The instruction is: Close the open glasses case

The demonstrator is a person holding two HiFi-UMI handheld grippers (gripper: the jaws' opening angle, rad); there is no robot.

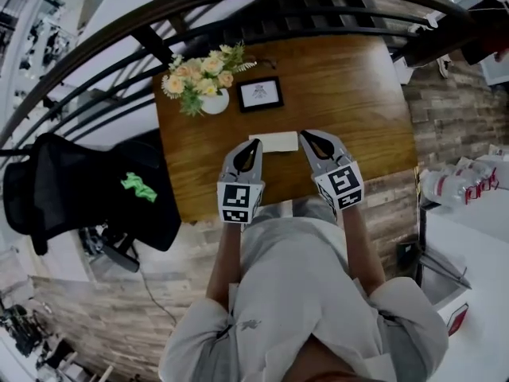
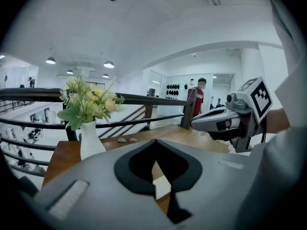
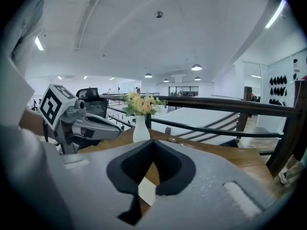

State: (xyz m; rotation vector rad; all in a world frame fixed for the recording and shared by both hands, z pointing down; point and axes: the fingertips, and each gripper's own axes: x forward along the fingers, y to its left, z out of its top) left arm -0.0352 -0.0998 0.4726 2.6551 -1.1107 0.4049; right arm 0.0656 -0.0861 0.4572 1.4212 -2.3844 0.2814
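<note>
A cream, flat rectangular glasses case point(image 1: 274, 142) lies on the wooden table point(image 1: 358, 94), near its front edge. From above I cannot tell whether its lid is up. My left gripper point(image 1: 256, 143) rests just left of the case and my right gripper point(image 1: 305, 136) just right of it, both pointing away from the person. Each has its jaws together with nothing between them. In the left gripper view a pale strip of the case point(image 2: 163, 186) shows under the joined jaws, and the right gripper point(image 2: 225, 121) hangs at the right. The right gripper view shows the case point(image 3: 146, 191) the same way.
A white vase of yellow flowers point(image 1: 208, 82) and a small framed picture point(image 1: 260, 94) stand behind the case. A dark railing point(image 1: 238, 22) runs past the table's far side. A black bag with a green mark point(image 1: 95, 185) sits at the left. A person in red point(image 2: 197, 97) stands far off.
</note>
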